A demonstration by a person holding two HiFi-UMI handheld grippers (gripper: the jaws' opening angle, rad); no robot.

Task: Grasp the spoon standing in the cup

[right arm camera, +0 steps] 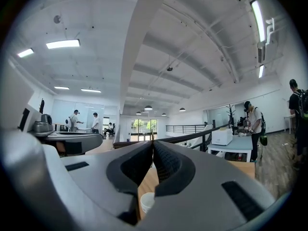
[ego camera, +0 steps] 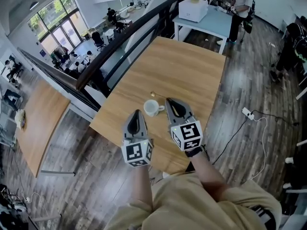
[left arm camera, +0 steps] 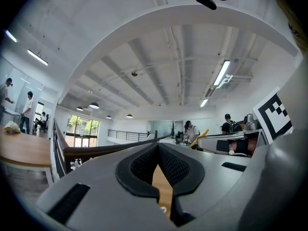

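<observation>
- Beige trousers [ego camera: 192, 200] on the person's legs fill the bottom of the head view.
- Just above them, the left hand-held gripper [ego camera: 136, 114] hangs over the wooden tabletop [ego camera: 187, 66]. Its two jaws are closed tip to tip, with nothing between them.
- Beside it, the right hand-held gripper [ego camera: 169, 102] also has its jaws pressed together and holds nothing.
- A white cup [ego camera: 152, 108] stands on the tabletop between the two tips. It is just beside the right one, and its handle points that way.
- The spoon [ego camera: 153, 94] stands in the cup. Its small gold end shows past the far rim, and no jaw touches it.
</observation>
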